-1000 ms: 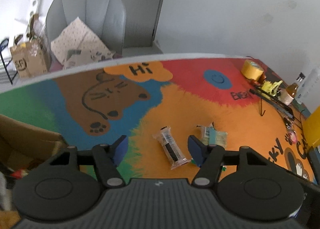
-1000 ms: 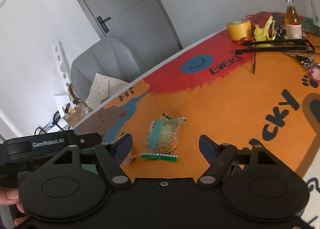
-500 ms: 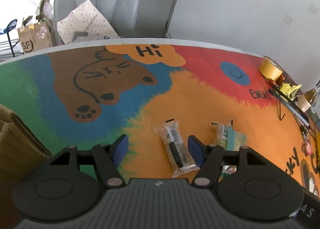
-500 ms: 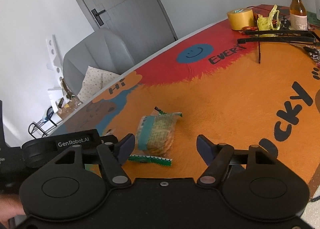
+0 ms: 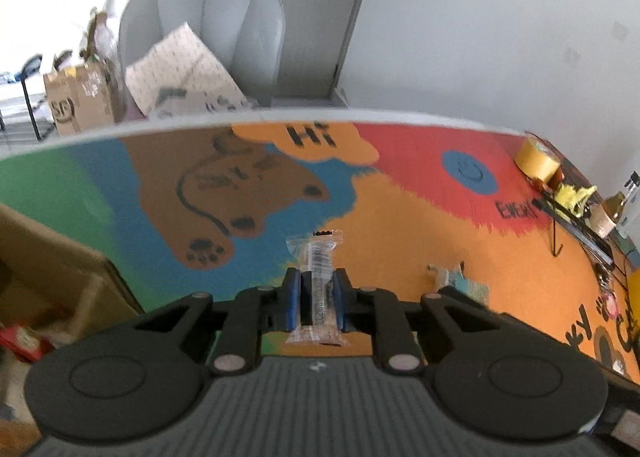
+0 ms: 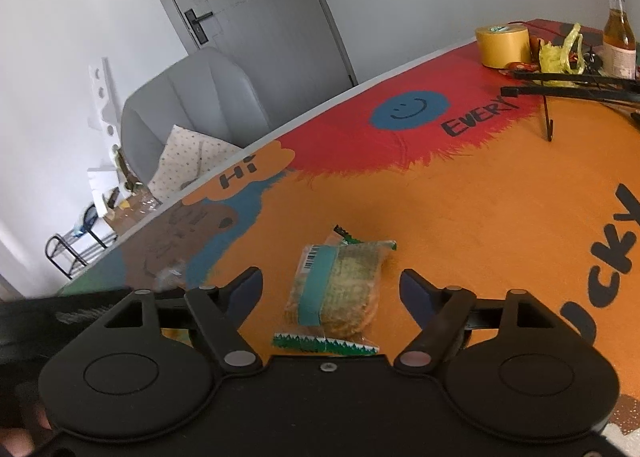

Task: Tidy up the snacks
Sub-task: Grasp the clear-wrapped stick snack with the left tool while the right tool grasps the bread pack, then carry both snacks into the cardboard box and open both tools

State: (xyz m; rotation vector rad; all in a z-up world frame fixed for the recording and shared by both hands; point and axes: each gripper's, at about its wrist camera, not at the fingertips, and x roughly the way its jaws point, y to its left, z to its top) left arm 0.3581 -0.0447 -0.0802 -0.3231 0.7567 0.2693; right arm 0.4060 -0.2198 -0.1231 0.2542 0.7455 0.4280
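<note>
The left gripper [image 5: 316, 299] pinched a clear-wrapped snack bar [image 5: 317, 277] above the bench [image 5: 400, 225], near the cardboard box [image 5: 60, 257]. The right gripper [image 6: 331, 289] was spread around the cracker packet [image 6: 338, 289], not yet picked up; neither snack looked stowed.

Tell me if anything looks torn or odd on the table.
The cracker packet between the open right gripper looks torn: a loose green wrapper strip lies beside it. Left gripper holds a clear snack bar normally.
</note>
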